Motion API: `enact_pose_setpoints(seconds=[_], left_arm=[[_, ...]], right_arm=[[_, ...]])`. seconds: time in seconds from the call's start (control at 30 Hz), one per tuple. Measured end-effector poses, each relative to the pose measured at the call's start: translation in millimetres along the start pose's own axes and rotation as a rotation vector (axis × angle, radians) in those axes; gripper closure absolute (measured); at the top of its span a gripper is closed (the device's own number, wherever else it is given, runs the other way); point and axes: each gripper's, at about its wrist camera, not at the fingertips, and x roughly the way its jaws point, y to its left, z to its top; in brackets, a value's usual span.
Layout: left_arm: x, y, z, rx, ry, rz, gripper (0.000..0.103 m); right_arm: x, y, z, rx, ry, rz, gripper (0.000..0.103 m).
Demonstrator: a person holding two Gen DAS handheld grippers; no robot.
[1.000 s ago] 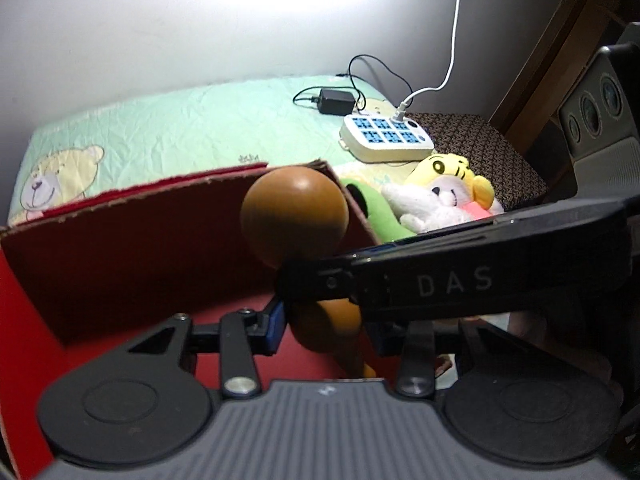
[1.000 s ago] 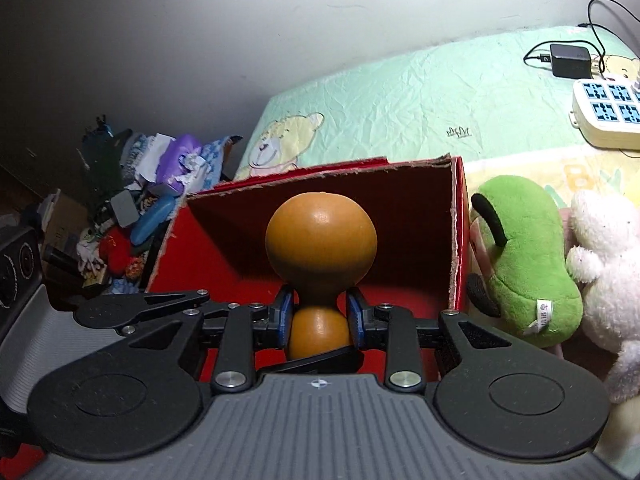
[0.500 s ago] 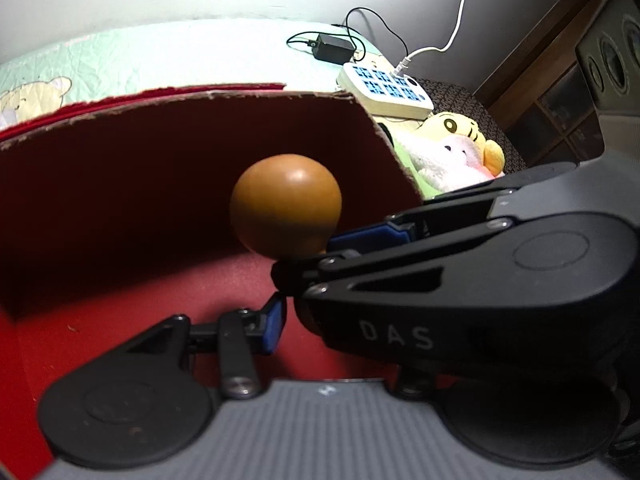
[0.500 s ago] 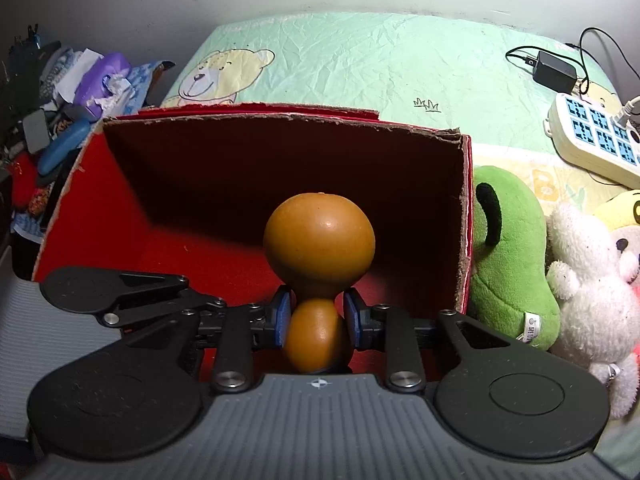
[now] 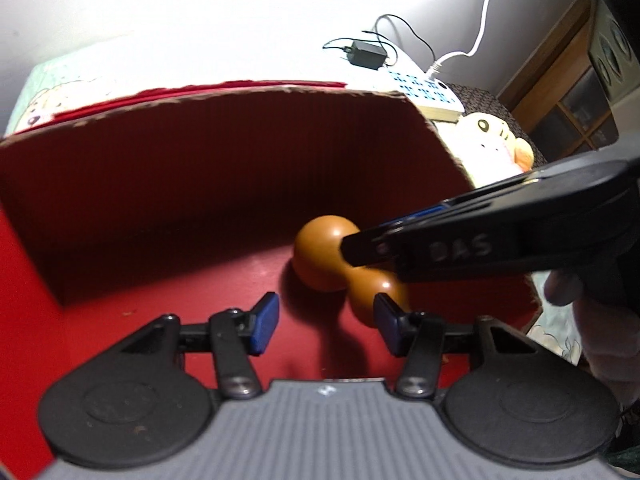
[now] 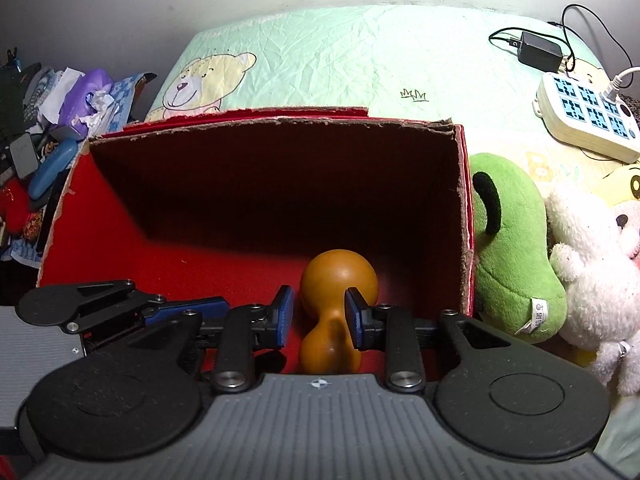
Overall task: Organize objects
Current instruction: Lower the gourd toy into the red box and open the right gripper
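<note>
Orange, hard, glossy gourd [image 6: 338,280] looks slippery, best pinched at its waist; both hand-held grippers, left [image 5: 324,322] and right [image 6: 319,316], stand released.

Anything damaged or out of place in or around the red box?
The red box has a ragged top rim, as if roughly torn or cut, with brown cardboard showing. The orange gourd lies on its floor; nothing spilled.

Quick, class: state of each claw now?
Left claw: open, jaws just been opening, nothing between them.
Right claw: around the gourd; grip cannot be told.
</note>
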Motion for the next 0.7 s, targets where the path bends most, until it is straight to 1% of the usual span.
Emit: enact_pose_setpoints(seconds=[0.1,0.2,0.3,0.43,0.47,0.53,0.6,0.67,0.7], left_arm=[[-7,9,-4,-0.024,-0.013,0.037,0.048],[-10,13,-5,-0.035,-0.015,0.101,0.048],[-12,15,-7,-0.03,-0.01,0.176,0.048],[-12,13,-10,0.003,-0.014,0.248,0.048],[-11,12,-10,0.011,-0.014,0.264,0.047],[-12,10,-9,0.019,-0.017,0.276,0.044],[-10,10,-8,0.022,-0.015,0.29,0.042],[-9,10,-7,0.028,-0.009,0.307,0.042],[-8,10,-6,0.028,-0.006,0.311,0.041]], right_arm=[[-2,-4,4,0.052,0.0,0.072,0.073],[2,0,7,0.075,0.047,0.147,0.073],[9,9,6,0.07,0.101,0.193,0.073],[26,17,6,0.056,0.164,0.173,0.073],[32,18,7,0.06,0.18,0.17,0.073],[42,17,8,0.07,0.191,0.135,0.073],[48,16,10,0.073,0.182,0.089,0.073],[50,16,12,0.052,0.144,0.016,0.073],[51,15,13,0.047,0.134,-0.002,0.073]])
